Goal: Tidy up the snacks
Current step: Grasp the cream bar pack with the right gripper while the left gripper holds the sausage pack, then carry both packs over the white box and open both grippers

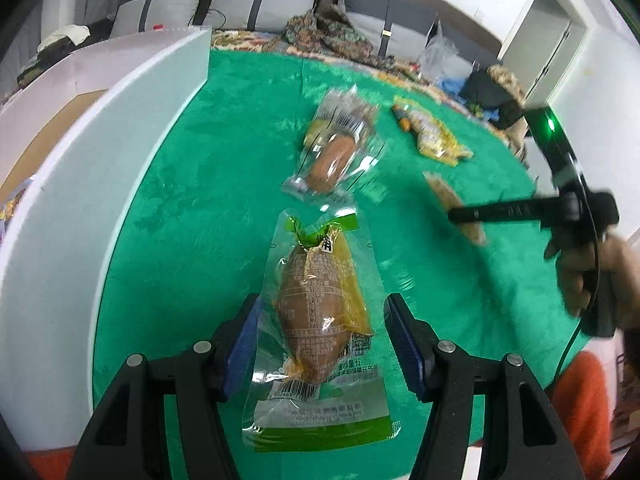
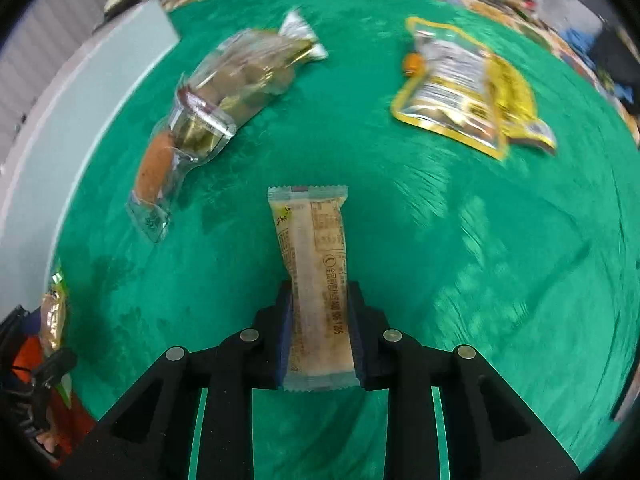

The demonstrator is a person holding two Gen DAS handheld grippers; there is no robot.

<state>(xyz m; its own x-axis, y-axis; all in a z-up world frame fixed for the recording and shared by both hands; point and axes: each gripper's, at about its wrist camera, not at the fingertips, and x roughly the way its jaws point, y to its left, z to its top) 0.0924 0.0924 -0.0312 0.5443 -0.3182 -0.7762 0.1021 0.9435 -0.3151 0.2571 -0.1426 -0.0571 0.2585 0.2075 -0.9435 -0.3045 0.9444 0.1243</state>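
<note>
My left gripper is shut on a clear pouch with green ends that holds a brown sausage; its blue pads press the pouch's two long edges just above the green cloth. The same pouch shows at the lower left edge of the right wrist view. My right gripper is shut on a beige bar in a clear wrapper, which sticks out forward past its fingertips. In the left wrist view that gripper comes in from the right with the bar, held by a hand.
A clear packet with an orange sausage and a clear bag of round brown pieces lie further out. A yellow pouch lies at the far right. A white box stands along the cloth's left edge.
</note>
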